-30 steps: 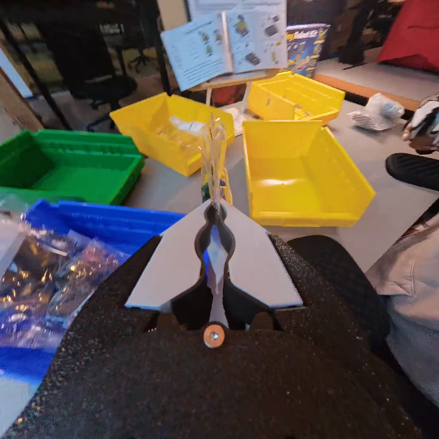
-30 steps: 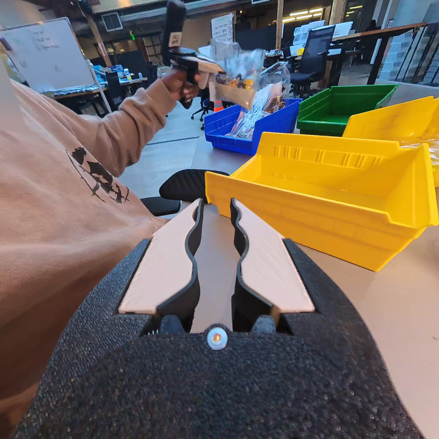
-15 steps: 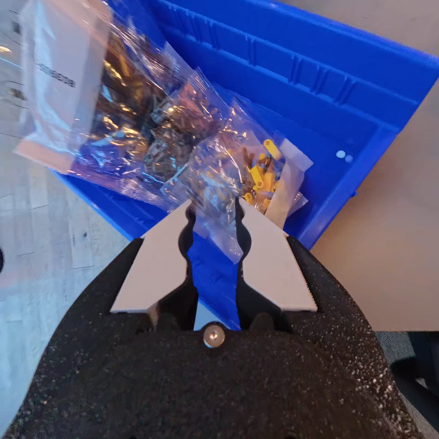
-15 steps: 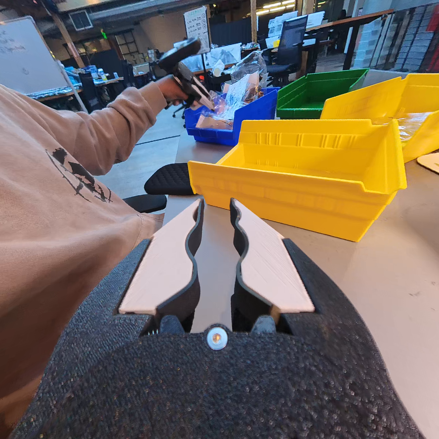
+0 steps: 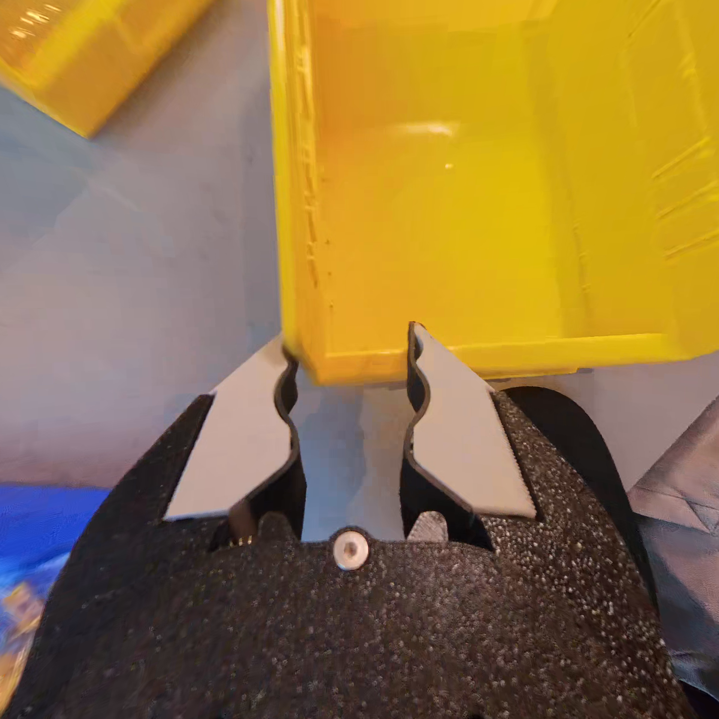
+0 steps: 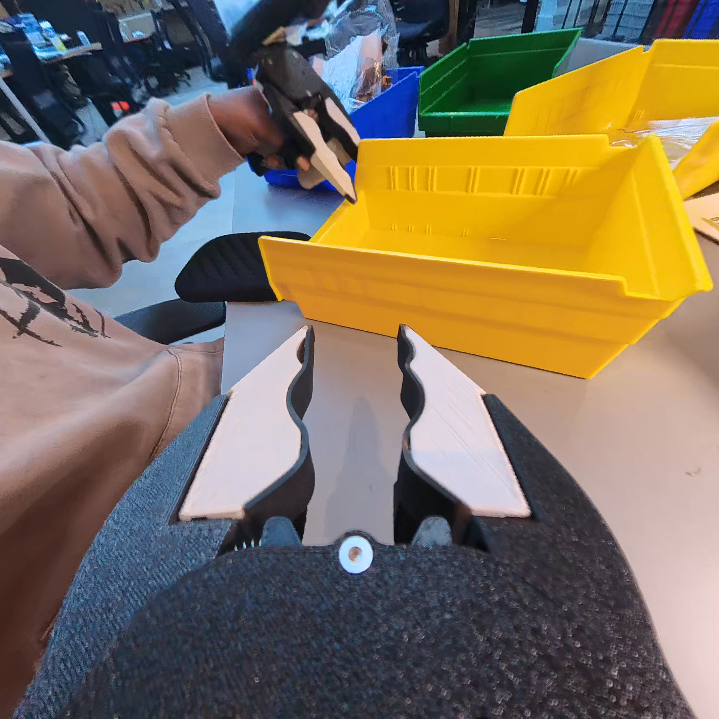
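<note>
left gripper (image 5: 346, 342) spread wide and empty, poised over the near corner of an empty yellow bin (image 5: 486, 202) on the grey bench (image 6: 583, 447); right gripper (image 6: 355, 330) likewise parted, empty, just short of the bin. no legible writing.

A bright yellow bin (image 6: 486, 307) sits on a pale grey table (image 6: 583, 447), with a second yellow bin (image 6: 638, 93), a green bin (image 6: 478, 89) and a blue bin (image 6: 385, 105) beyond. The right claw (image 6: 355, 338) has white fingers (image 6: 253, 439) edged in black on a speckled black body, as does the left claw (image 5: 346, 346). A tan sleeve (image 6: 128, 175) and a black-printed tan sweatshirt (image 6: 70, 408) fill the left, beside a black ribbed armrest (image 6: 229, 268).
</note>
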### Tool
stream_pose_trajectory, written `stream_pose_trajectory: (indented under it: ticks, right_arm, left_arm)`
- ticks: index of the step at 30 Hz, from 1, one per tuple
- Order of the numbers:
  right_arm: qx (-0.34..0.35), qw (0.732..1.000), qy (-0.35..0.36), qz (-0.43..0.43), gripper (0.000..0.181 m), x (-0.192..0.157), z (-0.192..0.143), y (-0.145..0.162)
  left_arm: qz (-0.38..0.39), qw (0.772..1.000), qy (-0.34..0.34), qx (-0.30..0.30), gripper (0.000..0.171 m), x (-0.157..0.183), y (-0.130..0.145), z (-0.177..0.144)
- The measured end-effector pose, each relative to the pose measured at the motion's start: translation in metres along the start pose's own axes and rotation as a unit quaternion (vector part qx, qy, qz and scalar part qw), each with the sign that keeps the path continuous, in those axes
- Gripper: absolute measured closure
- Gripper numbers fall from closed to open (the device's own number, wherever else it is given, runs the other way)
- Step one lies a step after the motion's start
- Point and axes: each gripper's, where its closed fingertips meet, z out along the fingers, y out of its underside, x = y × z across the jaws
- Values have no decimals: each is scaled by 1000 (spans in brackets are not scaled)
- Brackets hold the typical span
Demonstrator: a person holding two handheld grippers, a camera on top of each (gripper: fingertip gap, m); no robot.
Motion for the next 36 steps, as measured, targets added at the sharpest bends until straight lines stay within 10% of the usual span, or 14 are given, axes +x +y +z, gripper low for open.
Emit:
stream_pose_trajectory:
  ticks: [5,19,24,30,36]
  right_arm:
    - [-19,998,55,3,131,-2,-7,10]
    - [-11,985,172,-2,115,24,-80,-7]
    - [-57,953,277,-108,127,129,-127,-37]
    - [-286,911,267,-128,114,263,-105,20]
    - [-421,877,204,-112,122,316,-71,75]
  left_arm:
    - [41,998,22,40,164,48,-19,19]
    - [107,962,220,125,142,179,-51,39]
    - [101,961,203,157,139,172,-67,26]
    - [140,966,151,159,122,175,-68,19]
    - [130,970,164,120,103,190,-45,34]
